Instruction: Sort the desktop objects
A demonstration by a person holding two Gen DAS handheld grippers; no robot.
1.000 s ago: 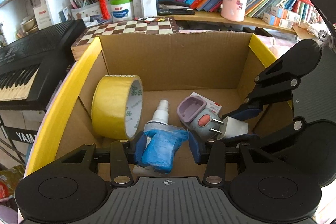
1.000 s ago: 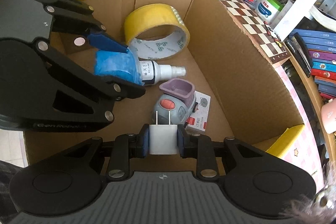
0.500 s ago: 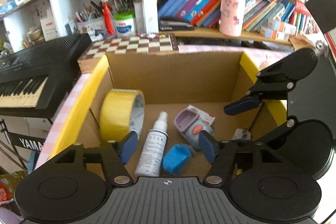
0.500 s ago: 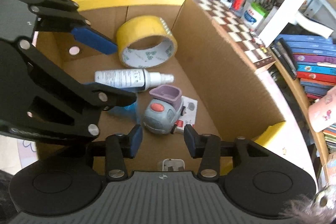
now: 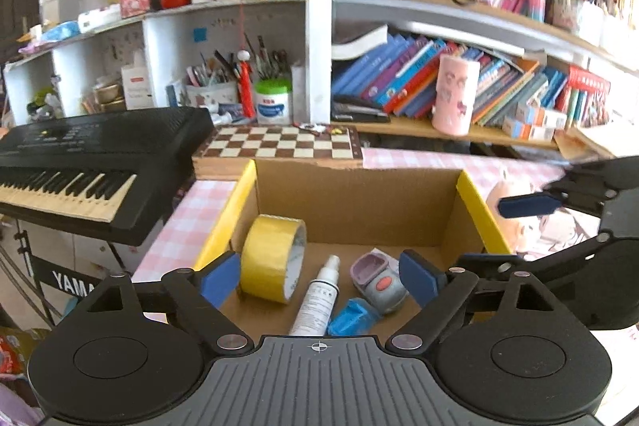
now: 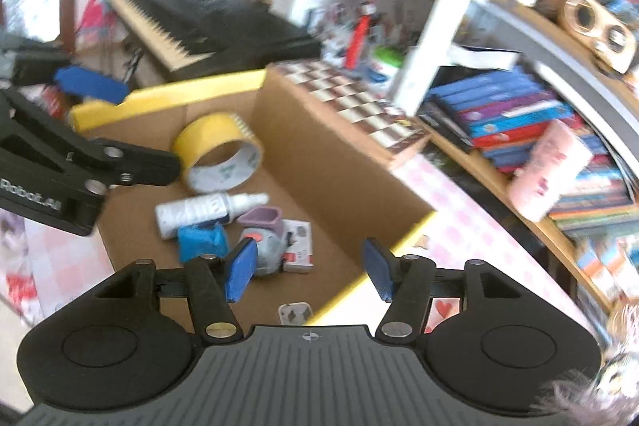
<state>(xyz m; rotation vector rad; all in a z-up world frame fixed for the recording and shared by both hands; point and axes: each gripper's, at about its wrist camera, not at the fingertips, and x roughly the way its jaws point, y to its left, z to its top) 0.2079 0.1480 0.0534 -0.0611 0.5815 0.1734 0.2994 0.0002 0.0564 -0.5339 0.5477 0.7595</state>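
Note:
A cardboard box (image 5: 351, 202) with yellow rims holds a yellow tape roll (image 5: 271, 274), a white spray bottle (image 5: 317, 302), a blue packet (image 5: 351, 318) and a grey-purple toy (image 5: 377, 278). My left gripper (image 5: 319, 280) is open and empty above the box's near edge. In the right wrist view the box (image 6: 331, 154) shows the tape roll (image 6: 217, 154), bottle (image 6: 199, 212), blue packet (image 6: 201, 240), toy (image 6: 263, 238) and a white plug (image 6: 294, 312). My right gripper (image 6: 309, 268) is open and empty above the box's corner.
A black keyboard (image 5: 92, 162) stands left of the box. A chessboard (image 5: 283, 142) lies behind it. Shelves hold books (image 5: 399, 82), a pink cup (image 5: 455, 98) and pen pots (image 5: 223, 82). A pink checked cloth (image 5: 179, 226) covers the table.
Both grippers have opened, let go of the blue packet and the white plug into the box, and risen up and back away from it.

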